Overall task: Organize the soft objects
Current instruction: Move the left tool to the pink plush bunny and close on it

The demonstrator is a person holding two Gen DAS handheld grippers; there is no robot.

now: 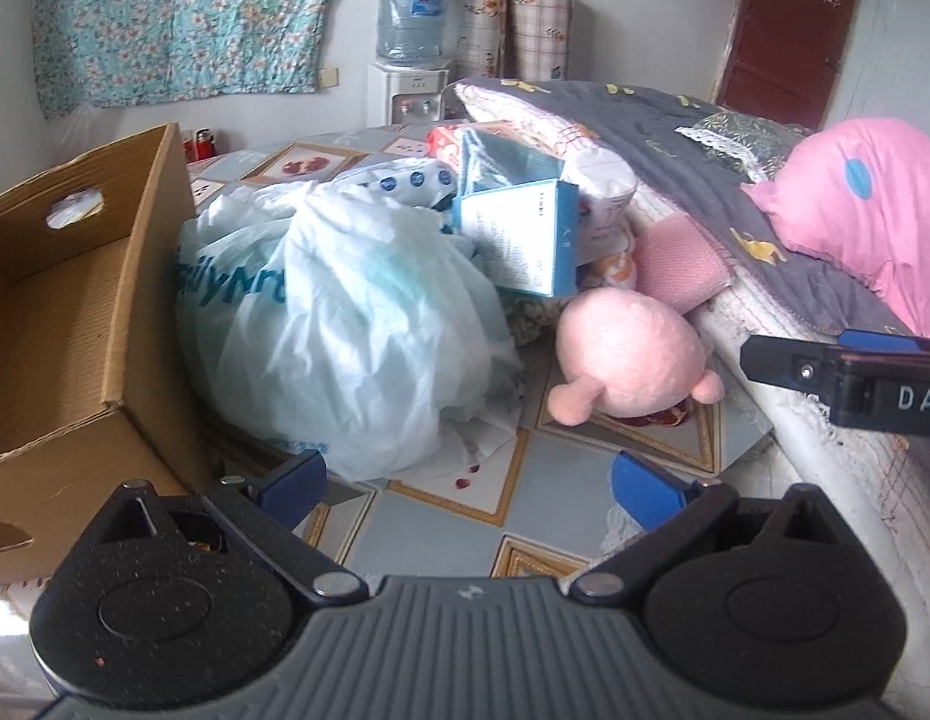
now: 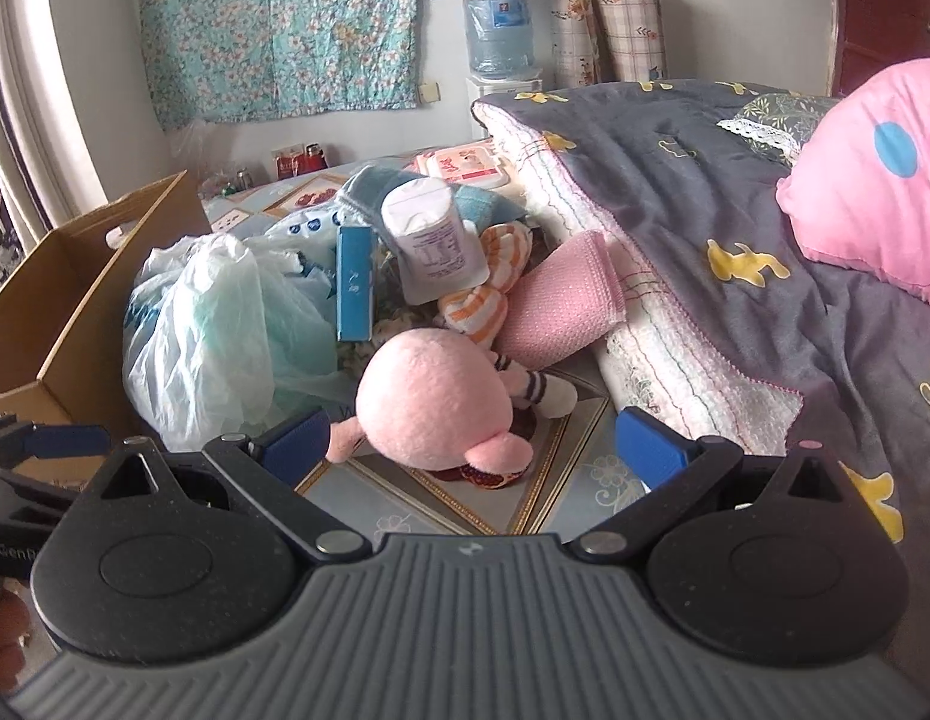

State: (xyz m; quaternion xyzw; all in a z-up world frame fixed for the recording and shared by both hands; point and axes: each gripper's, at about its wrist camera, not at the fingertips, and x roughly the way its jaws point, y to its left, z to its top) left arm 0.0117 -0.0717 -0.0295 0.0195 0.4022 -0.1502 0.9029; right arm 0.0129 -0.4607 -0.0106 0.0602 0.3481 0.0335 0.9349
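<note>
Clutter crowds the tile-patterned worktop (image 2: 609, 480): a round pink plush toy (image 2: 432, 402) lies near its front edge, just beside a folded pink knitted cloth (image 2: 561, 312) and an orange-striped soft toy (image 2: 495, 288), with a crumpled white plastic bag (image 1: 345, 324) toward the left. An open brown cardboard box (image 1: 63, 324) stands at the left edge, probably the bin meant for soft things. The right claw (image 2: 477, 438) is spread wide and empty, its blue fingers flanking the plush from in front, likely lined up for a grasp. The left claw (image 1: 468, 480) is likewise wide open, holding nothing.
</note>
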